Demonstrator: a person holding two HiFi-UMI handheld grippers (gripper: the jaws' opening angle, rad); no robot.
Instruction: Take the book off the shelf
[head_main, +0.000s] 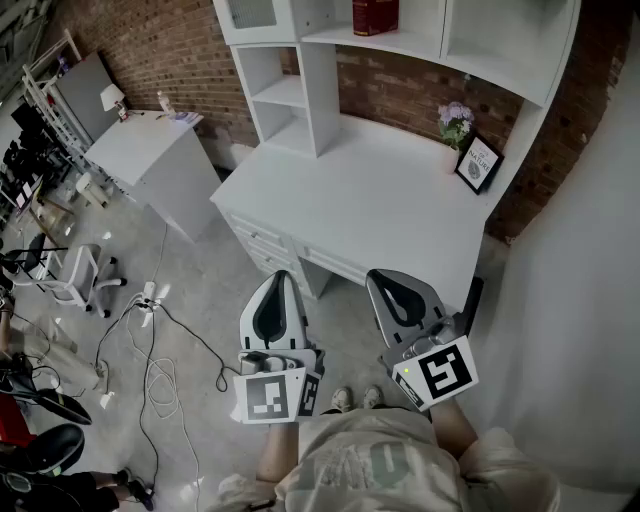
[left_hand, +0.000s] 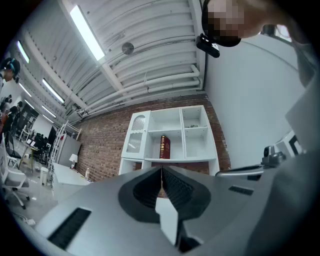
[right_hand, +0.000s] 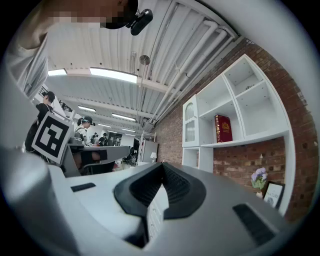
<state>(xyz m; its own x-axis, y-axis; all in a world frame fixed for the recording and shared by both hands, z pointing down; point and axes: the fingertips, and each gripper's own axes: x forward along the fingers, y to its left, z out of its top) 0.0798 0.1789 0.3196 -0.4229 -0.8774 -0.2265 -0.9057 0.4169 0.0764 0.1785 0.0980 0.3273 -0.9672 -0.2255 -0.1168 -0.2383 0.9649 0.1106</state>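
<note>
Left gripper (left_hand: 161, 169) clenched, jaws pressed together with nothing between them; right gripper (right_hand: 162, 166) likewise closed tight and empty. Both are held side by side, low, short of the near edge of the white surface (head_main: 370, 200). Red book (head_main: 375, 15) stands upright on the shelf (head_main: 400, 42) — well ahead of and above both grippers, untouched. Ahead and to the right of the right gripper, flowers (head_main: 455, 118) and a framed picture (head_main: 478, 163) sit on the surface.

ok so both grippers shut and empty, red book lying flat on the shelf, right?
Not flat: the red book stands upright on the shelf, as the right gripper view shows. The left gripper and right gripper are both shut and empty.
</note>
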